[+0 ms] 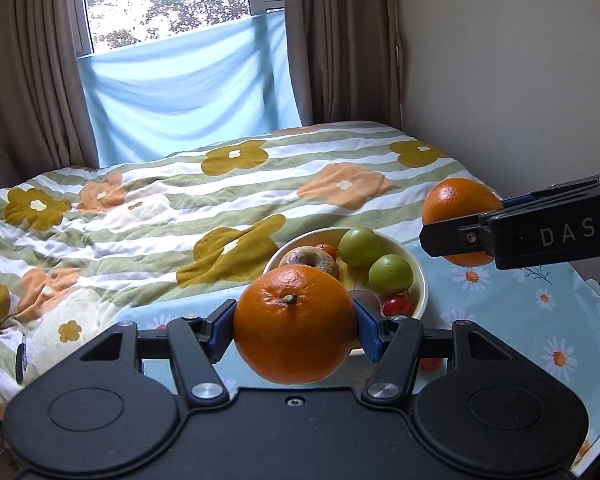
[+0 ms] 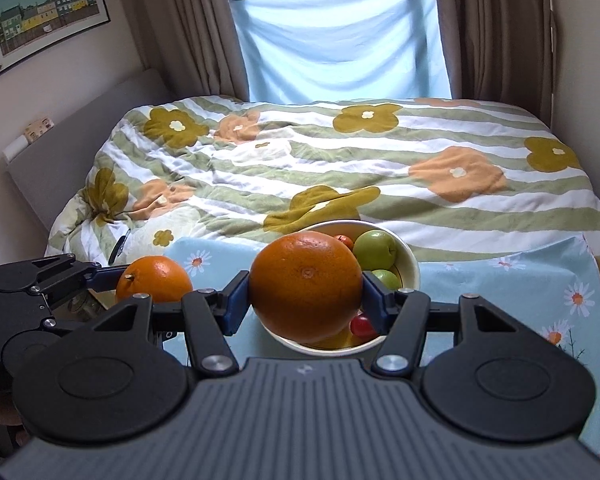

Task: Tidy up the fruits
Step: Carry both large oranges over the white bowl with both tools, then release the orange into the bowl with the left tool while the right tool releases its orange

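So, quick status on the fruit sorting, clock directions read off each wrist view.

Left gripper point(image 1: 295, 322): clenched on a big round orange with a stem nub point(image 1: 295, 322), blue pads pressing both its sides; the fruit hangs in the air in front of the bowl.

Right gripper point(image 2: 306, 300): same deal, clamped on a second large smooth orange point(image 2: 306, 286), held up over the near rim of the bowl. From the left wrist view it sits out at 3 o'clock, well apart from the other one.

Bowl: a round cream-white bowl point(image 1: 418, 276) stands on the pale blue daisy-print tablecloth point(image 1: 512, 320), at 12 o'clock from both grippers.

Already in the bowl: two green apples point(image 1: 359, 247), a brownish mottled round fruit point(image 1: 308, 258), a small reddish-orange one at the back, a red cherry-tomato-like thing point(image 1: 397, 306), something yellow at the bottom, maybe a banana, can't tell.

Stray: a small red bit on the cloth by the bowl, half hidden behind the left gripper's finger, can't say what it is.

Progress: I'd call it well along. Most fruit is in; both oranges are up but not yet set down.

Left to do: land both oranges, probably in the bowl, though it looks crowded.

Behind: a bed with a striped flowered quilt point(image 2: 340, 152), no fruit on it that I can see.
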Motion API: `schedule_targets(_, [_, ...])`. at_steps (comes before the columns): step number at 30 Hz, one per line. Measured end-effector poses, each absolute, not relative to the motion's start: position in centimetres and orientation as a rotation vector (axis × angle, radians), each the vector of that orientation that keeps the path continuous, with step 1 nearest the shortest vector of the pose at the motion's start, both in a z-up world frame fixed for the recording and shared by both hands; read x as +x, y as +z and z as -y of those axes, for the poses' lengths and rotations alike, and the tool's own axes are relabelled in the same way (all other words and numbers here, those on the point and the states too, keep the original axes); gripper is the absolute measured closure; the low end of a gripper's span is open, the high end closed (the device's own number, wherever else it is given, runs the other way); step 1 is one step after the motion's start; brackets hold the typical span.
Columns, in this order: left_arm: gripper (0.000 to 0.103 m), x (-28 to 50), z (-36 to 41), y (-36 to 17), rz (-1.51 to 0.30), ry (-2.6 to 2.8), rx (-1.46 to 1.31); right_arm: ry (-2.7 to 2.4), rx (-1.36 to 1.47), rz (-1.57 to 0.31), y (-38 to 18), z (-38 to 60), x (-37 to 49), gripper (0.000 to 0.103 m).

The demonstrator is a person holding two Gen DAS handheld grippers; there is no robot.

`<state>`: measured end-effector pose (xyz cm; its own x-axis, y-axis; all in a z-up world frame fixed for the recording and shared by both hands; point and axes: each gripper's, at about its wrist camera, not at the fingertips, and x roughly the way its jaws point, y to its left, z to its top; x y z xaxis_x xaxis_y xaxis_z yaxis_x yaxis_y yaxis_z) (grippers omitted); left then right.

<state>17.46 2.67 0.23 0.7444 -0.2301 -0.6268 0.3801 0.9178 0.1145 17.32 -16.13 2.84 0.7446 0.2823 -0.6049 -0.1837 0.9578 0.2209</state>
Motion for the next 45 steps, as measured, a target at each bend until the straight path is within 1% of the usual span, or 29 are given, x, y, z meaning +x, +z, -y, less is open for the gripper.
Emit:
schedule_targets(7, [0.038, 21.2, -3.2, -1.5, -0.657, -0.418, 0.278, 0.163, 0.168, -0.692, 1.2, 15.2, 20.6, 0.030])
schedule_targets(13, [0.038, 24.3, -2.2, -4.8, -0.663, -0.478, 0.332, 0.110, 0.184, -0.705, -0.4, 15.7, 22.9, 0.030])
schedule_targets(20, [0.038, 25.6, -0.7, -8.1, -0.664, -0.525, 0.400, 0.082, 0.179, -0.722, -1.9, 16.1, 25.0, 0.030])
schedule_targets(25, [0.037, 25.9, -0.1, -8.9, -0.659, -0.527, 0.425, 0.078, 0.179, -0.735, -2.7, 16.3, 25.7, 0.030])
schedule_targets(27, [0.033, 25.8, -0.1, -8.9, -0.647, -0.517, 0.432, 0.079, 0.179, -0.736, -2.9, 16.3, 25.8, 0.030])
schedule_targets(29, [0.010, 25.5, -0.2, -8.5, -0.608, -0.511, 0.430, 0.076, 0.180, -0.735, -2.9, 16.3, 25.9, 0.030])
schedule_targets(31, [0.003, 25.2, -0.6, -7.9, -0.582, -0.517, 0.414, 0.077, 0.181, -0.735, -2.9, 16.4, 25.8, 0.030])
schedule_targets(45, [0.003, 23.1, -3.3, -4.0, -0.622, -0.395, 0.299, 0.183, 0.101, -0.746, -1.8, 16.2, 27.3, 0.030])
